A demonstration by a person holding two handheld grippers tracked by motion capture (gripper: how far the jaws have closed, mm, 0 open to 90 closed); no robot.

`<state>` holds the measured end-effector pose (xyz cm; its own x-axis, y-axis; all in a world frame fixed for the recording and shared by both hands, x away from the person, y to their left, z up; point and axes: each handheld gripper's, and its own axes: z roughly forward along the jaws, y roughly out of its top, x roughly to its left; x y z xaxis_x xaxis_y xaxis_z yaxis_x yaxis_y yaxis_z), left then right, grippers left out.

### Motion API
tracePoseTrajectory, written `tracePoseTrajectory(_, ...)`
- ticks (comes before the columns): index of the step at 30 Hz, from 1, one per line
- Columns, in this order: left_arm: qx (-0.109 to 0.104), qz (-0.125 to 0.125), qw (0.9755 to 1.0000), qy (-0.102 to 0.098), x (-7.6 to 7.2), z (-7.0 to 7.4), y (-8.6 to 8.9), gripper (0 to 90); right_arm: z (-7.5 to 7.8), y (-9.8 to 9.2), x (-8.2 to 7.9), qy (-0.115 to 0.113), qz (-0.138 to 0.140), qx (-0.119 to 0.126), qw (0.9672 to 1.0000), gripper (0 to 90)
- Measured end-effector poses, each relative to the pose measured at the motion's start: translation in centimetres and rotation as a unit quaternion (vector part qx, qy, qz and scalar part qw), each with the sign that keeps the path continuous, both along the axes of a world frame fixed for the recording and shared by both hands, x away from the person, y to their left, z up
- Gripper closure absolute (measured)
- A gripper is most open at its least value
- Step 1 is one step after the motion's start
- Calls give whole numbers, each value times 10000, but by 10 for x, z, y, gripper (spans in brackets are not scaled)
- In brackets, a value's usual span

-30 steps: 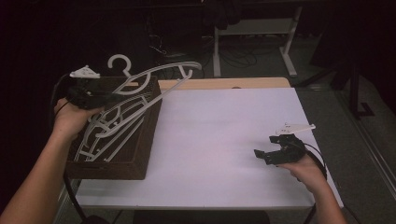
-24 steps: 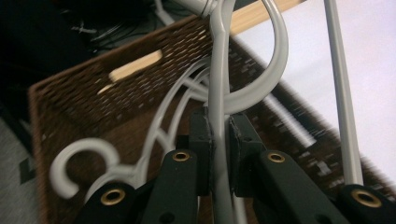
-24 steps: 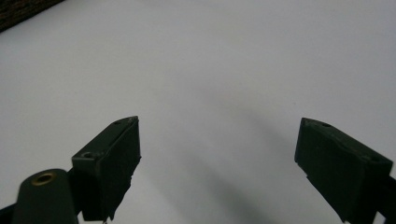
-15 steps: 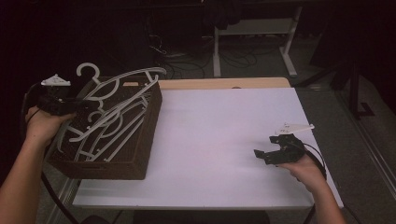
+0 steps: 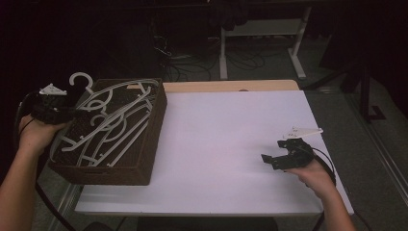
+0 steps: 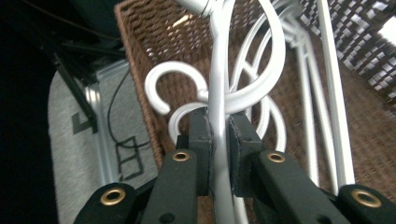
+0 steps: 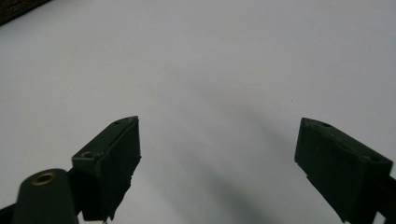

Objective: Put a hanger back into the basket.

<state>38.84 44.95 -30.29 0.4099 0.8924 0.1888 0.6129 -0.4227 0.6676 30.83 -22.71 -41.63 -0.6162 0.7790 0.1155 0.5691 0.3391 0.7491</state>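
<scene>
A brown woven basket (image 5: 150, 144) sits at the table's left end and holds several white plastic hangers (image 5: 113, 139). My left gripper (image 5: 73, 112) is over the basket's left rim, shut on the stem of one white hanger (image 5: 103, 98) just below its hook (image 5: 81, 78). In the left gripper view the pads (image 6: 201, 140) pinch that hanger (image 6: 218, 88) from both sides at the left gripper's tip (image 6: 219, 149), above the basket (image 6: 154, 46). My right gripper (image 5: 272, 160) rests low on the white table (image 5: 216, 134), open with nothing between its jaws (image 7: 217, 158).
The basket overhangs the table's left edge. A wooden strip (image 5: 231, 85) runs along the far edge. Beyond it are a white stand's legs (image 5: 298, 67) and cables (image 5: 168, 53) on the dark floor. The white tabletop (image 7: 210, 56) stretches between basket and right gripper.
My left hand has carried the held hanger to the left and slightly down, so it now lies lower over the basket. The right hand has stayed in place.
</scene>
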Motion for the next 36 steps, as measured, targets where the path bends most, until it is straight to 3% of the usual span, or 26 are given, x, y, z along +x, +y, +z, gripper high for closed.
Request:
tracePoseTrajectory(8, -21, -109, 9994, 314, 8, -24, -8, 810, 0, 0, 0, -17, 0, -8, 10000, 136)
tracePoseTrajectory(10, -177, -143, 9991, 345, 8, -30, -8, 699, 1, 0, 0, -22, -3, 2, 10000, 136)
tracePoseTrajectory(11, -151, -122, 9993, 318, 8, -31, -7, 628, 1, -1, -1, -30, -5, 7, 10000, 136)
tracePoseTrajectory(14, -244, -94, 9993, 275, 7, -31, -6, 537, 1, -1, 0, -34, -12, 16, 10000, 136)
tracePoseTrajectory(19, -297, -74, 9994, 146, 6, -29, -5, 493, 1, 0, 0, -33, -1, 6, 10000, 136)
tracePoseTrajectory(22, -556, -113, 9983, 91, 6, -27, -6, 457, 2, 0, 0, -42, -3, 10, 10000, 136)
tracePoseTrajectory(25, -890, -298, 9956, -13, 2, -23, -12, 421, 2, -1, 0, -49, 2, 24, 10000, 136)
tracePoseTrajectory(29, -1338, -650, 9888, -80, -3, -17, -29, 386, 4, -1, 0, -68, 6, 38, 10000, 136)
tracePoseTrajectory(33, -1744, -1018, 9793, -165, -10, -10, -50, 364, 9, 0, 0, -116, 23, 76, 9999, 136)
tracePoseTrajectory(36, -1995, -1357, 9702, -207, -16, -6, -71, 333, 13, 0, 0, -164, 48, 136, 9998, 133)
